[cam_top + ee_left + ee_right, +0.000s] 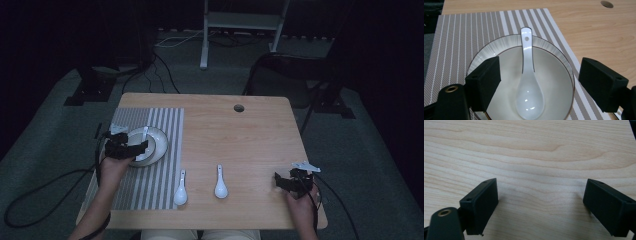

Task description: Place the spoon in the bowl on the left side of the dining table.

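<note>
A light wooden table (250, 130) with a round hole (239, 108) near its far edge stands on grey carpet (45, 130). Beyond the table, a white metal stand (240, 22) rises amid loose cables (160, 70). The room behind it lies in darkness.

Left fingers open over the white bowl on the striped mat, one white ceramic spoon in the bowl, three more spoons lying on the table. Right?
Not quite: two white ceramic spoons lie outside the white ribbed bowl, not three, as the high view shows. The rest holds: left gripper open over it, spoon in the bowl, grey striped placemat.

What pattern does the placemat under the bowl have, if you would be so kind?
Grey-brown with thin white stripes; the placemat shows best in the left gripper view.
</note>
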The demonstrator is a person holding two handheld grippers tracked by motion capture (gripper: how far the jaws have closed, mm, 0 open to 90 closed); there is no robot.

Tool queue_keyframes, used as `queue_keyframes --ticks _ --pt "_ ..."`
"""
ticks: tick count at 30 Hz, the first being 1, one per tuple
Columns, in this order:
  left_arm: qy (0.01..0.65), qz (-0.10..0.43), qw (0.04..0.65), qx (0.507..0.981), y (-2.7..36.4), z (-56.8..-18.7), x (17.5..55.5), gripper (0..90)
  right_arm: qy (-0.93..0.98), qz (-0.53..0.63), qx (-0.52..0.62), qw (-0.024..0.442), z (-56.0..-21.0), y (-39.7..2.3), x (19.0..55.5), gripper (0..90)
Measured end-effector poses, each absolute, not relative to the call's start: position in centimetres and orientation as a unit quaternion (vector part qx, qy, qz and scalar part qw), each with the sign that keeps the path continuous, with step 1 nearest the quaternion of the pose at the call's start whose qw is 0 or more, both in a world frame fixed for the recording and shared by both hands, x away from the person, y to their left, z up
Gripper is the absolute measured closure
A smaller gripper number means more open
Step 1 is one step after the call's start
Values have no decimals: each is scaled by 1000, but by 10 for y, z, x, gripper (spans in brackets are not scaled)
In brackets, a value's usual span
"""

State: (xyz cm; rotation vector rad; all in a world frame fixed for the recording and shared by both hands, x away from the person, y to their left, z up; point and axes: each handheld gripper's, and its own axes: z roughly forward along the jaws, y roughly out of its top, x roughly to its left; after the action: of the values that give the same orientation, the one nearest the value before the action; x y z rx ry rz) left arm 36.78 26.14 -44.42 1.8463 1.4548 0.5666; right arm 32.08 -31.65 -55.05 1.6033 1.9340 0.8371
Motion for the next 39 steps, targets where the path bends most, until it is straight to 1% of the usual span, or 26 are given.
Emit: queue_keyframes --ticks 2,4,8,10,11,16,17,18,22,24,26,30,35,39 --pt "559 208 352 722 260 -446 366 106 708 307 587 244 -550 -317 321 121" --pt "556 193 358 725 260 -449 364 106 708 307 587 244 -550 -317 321 120" --pt "552 197 363 724 260 -451 355 106 708 307 587 244 -550 -316 321 120" --pt "551 196 368 723 260 -451 352 85 708 307 587 244 -551 -316 321 120" --pt "549 188 369 726 260 -451 349 85 708 307 587 244 -551 -316 321 121" --pt "539 195 371 731 256 -452 336 83 708 307 587 244 -550 -317 321 120" --pt "540 198 368 731 255 -453 333 27 708 307 587 244 -550 -317 321 120" --pt "535 198 368 735 254 -453 331 0 708 307 587 244 -550 -317 321 120" --pt "529 197 377 734 252 -455 322 0 708 307 587 245 -551 -316 321 120" --pt "527 208 387 727 253 -455 317 0 708 307 587 245 -551 -316 321 120" --pt "524 231 379 727 253 -457 312 0 708 307 587 245 -551 -317 321 120" --pt "522 250 378 723 257 -464 303 0 708 307 587 245 -551 -317 321 121" --pt "522 262 370 722 263 -474 295 0 708 307 587 244 -550 -316 321 120" --pt "513 262 377 725 266 -481 290 0 708 307 587 244 -550 -316 321 120"
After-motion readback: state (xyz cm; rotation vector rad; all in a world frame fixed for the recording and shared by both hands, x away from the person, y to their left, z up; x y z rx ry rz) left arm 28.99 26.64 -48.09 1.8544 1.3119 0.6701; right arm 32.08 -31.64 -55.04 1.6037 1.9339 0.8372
